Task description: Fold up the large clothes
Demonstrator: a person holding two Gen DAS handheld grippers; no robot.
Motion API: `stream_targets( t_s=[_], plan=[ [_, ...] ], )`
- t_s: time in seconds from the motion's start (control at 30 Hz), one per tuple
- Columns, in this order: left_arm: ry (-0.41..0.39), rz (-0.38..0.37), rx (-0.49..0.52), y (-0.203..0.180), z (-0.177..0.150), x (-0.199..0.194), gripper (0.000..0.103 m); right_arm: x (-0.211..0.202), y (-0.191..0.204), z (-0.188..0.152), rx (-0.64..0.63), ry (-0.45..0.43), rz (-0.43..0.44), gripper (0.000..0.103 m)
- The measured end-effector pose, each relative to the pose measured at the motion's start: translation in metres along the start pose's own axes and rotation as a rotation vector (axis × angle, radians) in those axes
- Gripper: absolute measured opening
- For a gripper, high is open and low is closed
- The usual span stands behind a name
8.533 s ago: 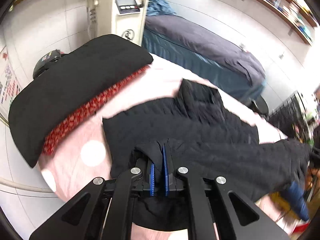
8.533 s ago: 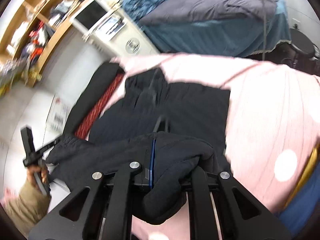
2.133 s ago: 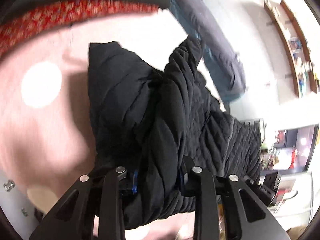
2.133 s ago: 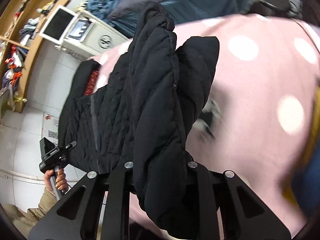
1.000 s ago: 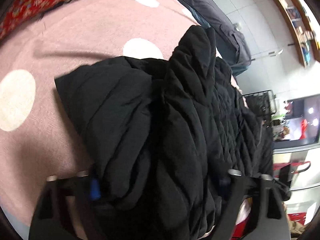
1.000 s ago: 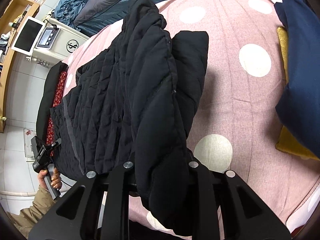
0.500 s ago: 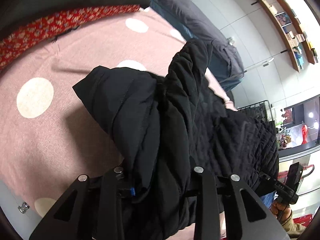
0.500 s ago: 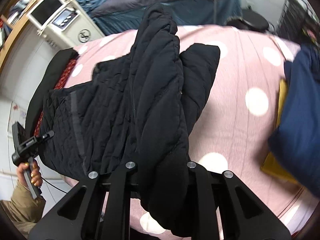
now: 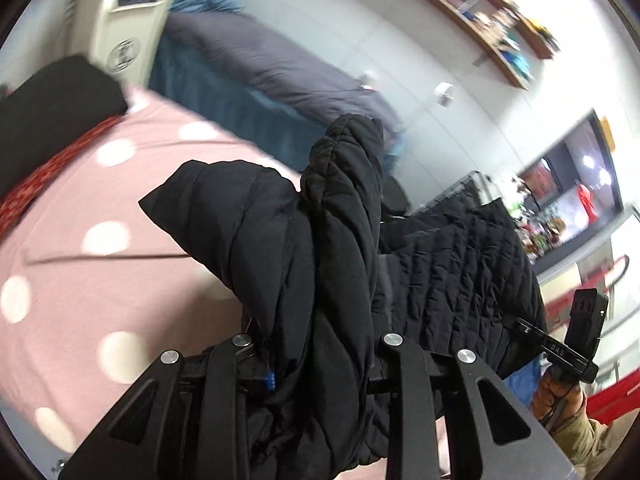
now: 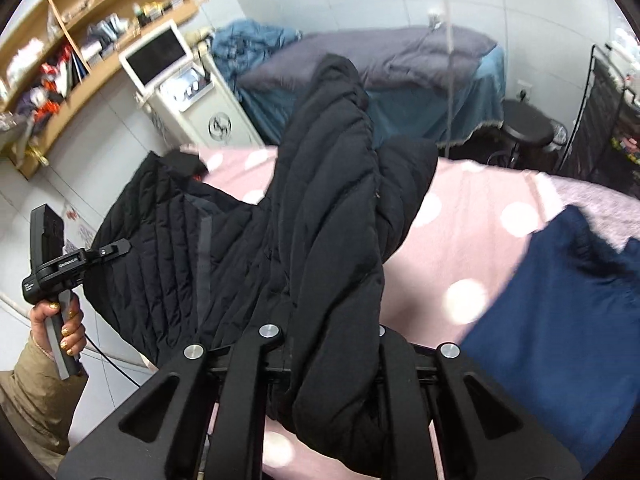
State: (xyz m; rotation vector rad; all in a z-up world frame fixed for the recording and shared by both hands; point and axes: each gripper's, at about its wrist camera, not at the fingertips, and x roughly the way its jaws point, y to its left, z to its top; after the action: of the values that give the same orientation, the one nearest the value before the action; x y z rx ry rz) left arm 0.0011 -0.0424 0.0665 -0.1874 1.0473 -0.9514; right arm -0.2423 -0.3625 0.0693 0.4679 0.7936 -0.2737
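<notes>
Pink spotted bed (image 10: 472,216) | both grippers angled down, clamped on black jacket (image 10: 320,216)

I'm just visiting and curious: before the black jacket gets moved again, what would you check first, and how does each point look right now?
1. Left gripper grips the jacket: ok; fabric fills the gap between its fingers, which have just been closing.
2. Right gripper grips the jacket: ok; fabric is bunched between its fingers.
3. Jacket lifted off the pink bedspread: cannot tell; the held end is raised, the rest is hidden.
4. Loose folds hanging: not ok; a thick fold drapes over both grippers.
5. Landing spot free: not ok on one side, a blue cloth lies on the bedspread.
</notes>
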Motion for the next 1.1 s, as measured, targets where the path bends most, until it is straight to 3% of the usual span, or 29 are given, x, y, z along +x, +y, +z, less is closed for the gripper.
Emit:
stream_targets(
  t_s=[0.17,0.37,0.43,0.57,0.7,0.8,0.87,0.97,1.1],
  plan=[
    [-0.009,-0.12,0.129,-0.141,-0.005,0.036,0.026,-0.104,-0.087,-0.004,0.046,-0.109,-0.057,0.011],
    [0.021,-0.329,0.266,-0.289,-0.01,0.086,0.026,-0.251,-0.184,-0.033,0.139,-0.277,-0.275,0.011],
    [0.049,-0.403,0.289,-0.324,-0.015,0.109,0.026,-0.285,-0.209,-0.049,0.173,-0.32,-0.359,0.011],
    [0.146,-0.464,0.314,-0.367,-0.035,0.17,0.026,-0.326,-0.269,-0.096,0.321,-0.35,-0.502,0.012],
    [0.326,-0.388,0.315,-0.377,-0.082,0.251,0.026,-0.323,-0.329,-0.162,0.554,-0.258,-0.564,0.012],
    [0.354,-0.222,0.339,-0.357,-0.106,0.287,0.027,-0.316,-0.376,-0.219,0.747,-0.24,-0.552,0.016],
    [0.398,-0.175,0.278,-0.332,-0.107,0.304,0.03,-0.311,-0.395,-0.244,0.834,-0.249,-0.519,0.021],
    [0.453,-0.198,0.181,-0.303,-0.106,0.321,0.035,-0.305,-0.402,-0.25,0.843,-0.249,-0.506,0.027],
    [0.41,-0.096,0.281,-0.309,-0.114,0.323,0.055,-0.305,-0.406,-0.235,0.83,-0.23,-0.548,0.034]
  ],
)
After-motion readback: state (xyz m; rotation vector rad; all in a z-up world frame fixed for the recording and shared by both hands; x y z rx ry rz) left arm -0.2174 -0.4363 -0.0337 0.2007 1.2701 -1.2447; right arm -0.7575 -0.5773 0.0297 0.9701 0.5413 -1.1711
